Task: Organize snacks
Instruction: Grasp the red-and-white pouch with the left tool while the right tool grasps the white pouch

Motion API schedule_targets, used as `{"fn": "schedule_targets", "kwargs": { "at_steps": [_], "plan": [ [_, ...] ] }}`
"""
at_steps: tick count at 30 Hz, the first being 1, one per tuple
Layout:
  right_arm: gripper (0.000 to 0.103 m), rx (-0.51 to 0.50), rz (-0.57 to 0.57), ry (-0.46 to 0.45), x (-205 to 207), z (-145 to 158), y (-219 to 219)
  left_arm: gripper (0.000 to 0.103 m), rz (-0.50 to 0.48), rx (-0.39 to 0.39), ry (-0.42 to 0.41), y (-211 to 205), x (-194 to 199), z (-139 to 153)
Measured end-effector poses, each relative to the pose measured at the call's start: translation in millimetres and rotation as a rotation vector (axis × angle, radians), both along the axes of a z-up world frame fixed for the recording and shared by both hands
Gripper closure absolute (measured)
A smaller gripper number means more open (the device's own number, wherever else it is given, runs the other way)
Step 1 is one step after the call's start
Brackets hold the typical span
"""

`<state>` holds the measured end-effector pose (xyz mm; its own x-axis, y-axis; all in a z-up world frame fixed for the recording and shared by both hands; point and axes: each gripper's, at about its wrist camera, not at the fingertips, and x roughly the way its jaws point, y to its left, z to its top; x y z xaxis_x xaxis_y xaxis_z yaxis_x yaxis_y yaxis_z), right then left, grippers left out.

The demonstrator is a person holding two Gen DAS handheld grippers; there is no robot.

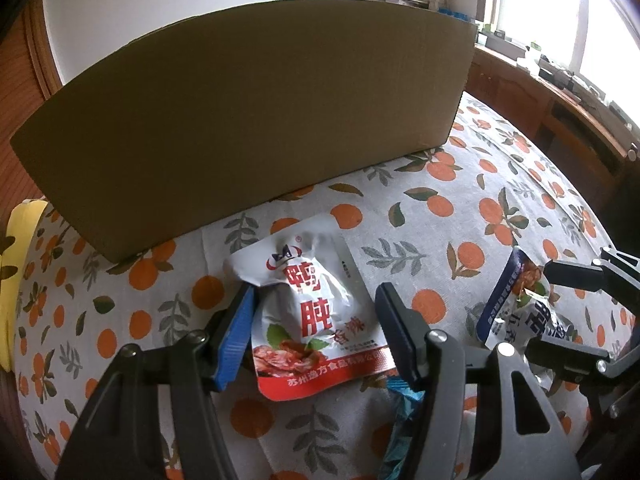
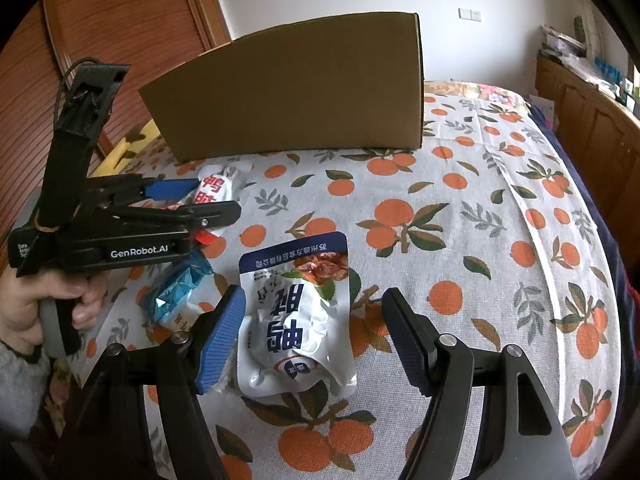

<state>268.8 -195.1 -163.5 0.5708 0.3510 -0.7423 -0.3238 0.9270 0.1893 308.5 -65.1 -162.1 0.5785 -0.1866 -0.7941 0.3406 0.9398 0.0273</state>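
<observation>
I can't see inside the cardboard box [image 1: 248, 116]. My left gripper [image 1: 316, 332] is spread wide around the red-and-white snack pouch [image 1: 312, 312] on the tablecloth [image 1: 460, 208]; my right gripper [image 2: 312, 332], released, straddles the blue-and-white snack pouch [image 2: 300, 312].

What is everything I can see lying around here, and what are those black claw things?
Cardboard box: one, brown, standing at the back of the table.
Red-and-white snack pouch: one, lying flat in front of the box, between the left claw's open fingers.
Blue-and-white snack pouch: one, lying flat, between the right claw's open fingers.
Teal wrapper: one, shiny, between the two pouches.
Tablecloth: one, white with oranges and leaves, covering the table.
Yellow item: one, at the left table edge; cannot tell what.
Left gripper: black, one blue pad, open.
Right gripper: black, one blue pad, open.
Person's hand: one, holding the left gripper's handle.
</observation>
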Motion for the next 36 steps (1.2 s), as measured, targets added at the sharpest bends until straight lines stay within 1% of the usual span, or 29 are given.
{"fn": "schedule_targets", "kwargs": {
  "at_steps": [2, 3, 4, 6, 8, 10, 17, 18, 20, 23, 24, 25, 30, 36],
  "plan": [
    [0.031, -0.002, 0.000, 0.001, 0.6, -0.3, 0.2, 0.044, -0.014, -0.002, -0.015, -0.2, -3.3, -1.1],
    [0.031, -0.002, 0.002, 0.001, 0.5, -0.4, -0.3, 0.063, -0.016, 0.005, -0.027, 0.6, -5.6, -0.7],
    [0.031, -0.004, 0.004, 0.001, 0.5, -0.6, 0.0, 0.063, -0.010, 0.011, -0.042, 5.0, -9.6, 1.9],
    [0.030, -0.014, 0.010, 0.003, 0.2, -1.1, 1.1, 0.065, -0.020, -0.013, -0.017, 10.5, -11.0, 3.4],
    [0.030, -0.035, 0.019, 0.002, 0.1, -1.4, 4.2, 0.070, -0.026, -0.023, -0.013, 14.3, -13.9, 4.7],
    [0.030, -0.058, 0.026, 0.001, -0.1, -2.6, 7.4, 0.072, -0.033, -0.028, -0.018, 17.7, -18.9, 8.1],
    [0.029, -0.169, 0.052, -0.008, -1.4, -5.5, 23.0, 0.074, -0.068, -0.055, -0.028, 20.1, -37.7, 13.6],
    [0.029, -0.203, 0.060, -0.009, -1.8, -6.4, 27.4, 0.074, -0.069, -0.059, -0.034, 20.2, -40.0, 14.6],
    [0.029, -0.216, 0.076, -0.012, -1.0, -6.3, 30.7, 0.074, -0.068, -0.076, -0.046, 22.2, -43.8, 18.6],
    [0.032, -0.213, 0.081, -0.001, 1.5, -6.0, 29.9, 0.074, -0.061, -0.111, -0.057, 28.5, -48.3, 26.3],
    [0.036, -0.211, 0.085, 0.000, 1.1, -5.7, 30.6, 0.074, -0.061, -0.117, -0.060, 29.8, -50.2, 28.0],
    [0.039, -0.213, 0.091, -0.005, 0.7, -4.9, 30.6, 0.074, -0.058, -0.126, -0.066, 32.6, -52.8, 31.2],
    [0.042, -0.201, 0.096, 0.014, 2.2, -3.5, 29.6, 0.073, -0.054, -0.149, -0.084, 38.0, -63.0, 38.5],
    [0.043, -0.148, 0.084, 0.030, 3.8, 0.0, 24.4, 0.073, -0.062, -0.163, -0.093, 37.5, -69.1, 40.8]
  ]
}}
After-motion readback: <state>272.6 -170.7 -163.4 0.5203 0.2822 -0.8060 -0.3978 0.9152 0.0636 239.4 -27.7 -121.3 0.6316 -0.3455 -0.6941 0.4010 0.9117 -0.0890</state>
